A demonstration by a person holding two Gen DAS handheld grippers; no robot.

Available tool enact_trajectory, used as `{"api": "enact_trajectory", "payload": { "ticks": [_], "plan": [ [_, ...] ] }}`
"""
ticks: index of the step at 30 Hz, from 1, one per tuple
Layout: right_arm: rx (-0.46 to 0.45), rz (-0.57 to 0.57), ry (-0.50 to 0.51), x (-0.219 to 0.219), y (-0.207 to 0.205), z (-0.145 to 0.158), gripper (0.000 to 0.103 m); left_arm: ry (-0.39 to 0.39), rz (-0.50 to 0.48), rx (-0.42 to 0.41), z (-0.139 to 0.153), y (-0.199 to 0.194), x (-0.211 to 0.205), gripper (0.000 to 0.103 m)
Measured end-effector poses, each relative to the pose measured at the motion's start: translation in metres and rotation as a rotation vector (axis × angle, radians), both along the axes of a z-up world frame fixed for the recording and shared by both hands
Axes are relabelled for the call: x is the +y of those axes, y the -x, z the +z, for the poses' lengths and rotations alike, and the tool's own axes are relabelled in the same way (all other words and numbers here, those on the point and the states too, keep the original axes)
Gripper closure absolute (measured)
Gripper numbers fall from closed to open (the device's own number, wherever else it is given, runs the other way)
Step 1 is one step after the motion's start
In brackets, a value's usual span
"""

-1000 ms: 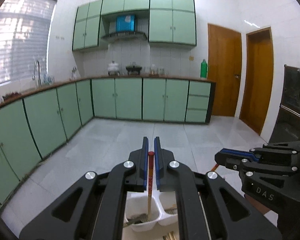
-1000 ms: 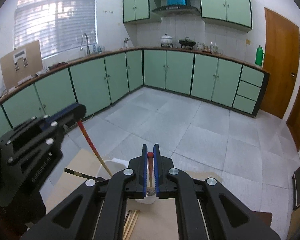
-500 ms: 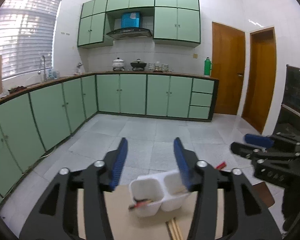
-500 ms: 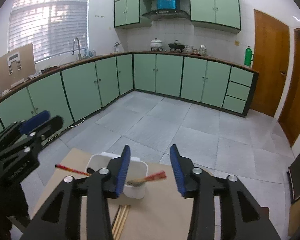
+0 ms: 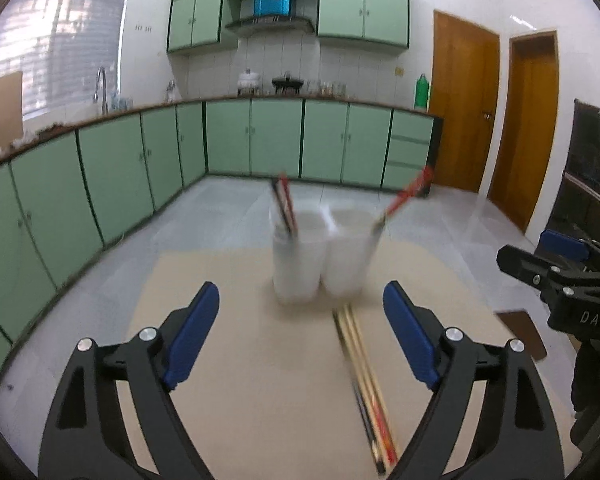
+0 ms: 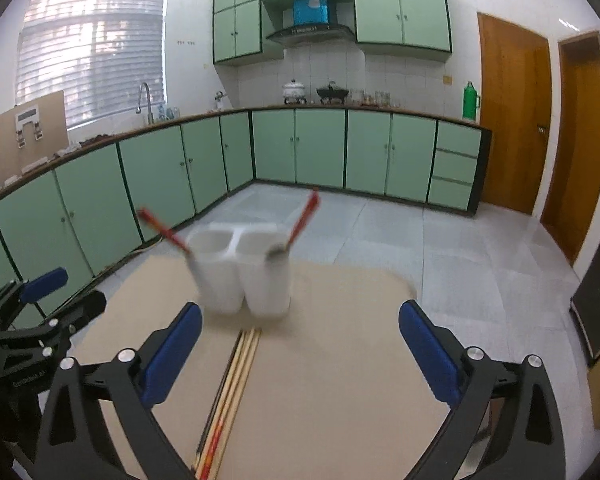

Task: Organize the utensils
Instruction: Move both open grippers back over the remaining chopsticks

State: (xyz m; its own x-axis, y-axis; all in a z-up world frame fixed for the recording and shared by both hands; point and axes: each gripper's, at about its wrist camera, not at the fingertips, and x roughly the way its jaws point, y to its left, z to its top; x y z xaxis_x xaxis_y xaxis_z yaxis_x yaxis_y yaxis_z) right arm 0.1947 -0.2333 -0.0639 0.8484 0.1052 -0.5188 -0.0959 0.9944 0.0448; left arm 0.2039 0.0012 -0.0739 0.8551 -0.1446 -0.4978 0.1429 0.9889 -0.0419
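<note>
Left gripper (image 5: pixel 301 334) and right gripper (image 6: pixel 299 344) empty, jaws just opened wide. Ahead: white holder (image 6: pixel 242 276) with chopsticks; loose chopsticks (image 6: pixel 236 376) on desk (image 6: pixel 340 380) between jaws.

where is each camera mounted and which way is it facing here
Left wrist: sits behind the left tongs, open, looking forward and down over the table at the white holder; the right tongs show at its right edge.
Right wrist: sits behind the right tongs, open, same heading; the left tongs show at its left edge.
Shared: the holder, its red chopsticks, the loose chopsticks, the green cabinets.
</note>
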Motion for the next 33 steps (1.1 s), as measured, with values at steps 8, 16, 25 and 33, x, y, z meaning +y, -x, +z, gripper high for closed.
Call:
{"api": "enact_trajectory", "payload": {
  "ticks": [8,16,25,33],
  "plan": [
    [0.108,-0.012,0.005,0.014,0.035,-0.071,0.006,-0.040,0.019,0.141,-0.073,0.034,0.008,0.021],
    [0.229,0.007,0.030,0.033,0.052,-0.122,0.015,-0.106,0.040,0.264,-0.130,0.052,0.008,0.021],
    [0.301,0.051,0.026,0.050,0.054,-0.141,0.033,-0.064,0.081,0.325,-0.136,0.047,0.023,0.021],
    [0.319,0.070,0.044,0.061,0.051,-0.142,0.038,-0.073,0.079,0.345,-0.140,0.042,0.018,0.021]
  ]
}}
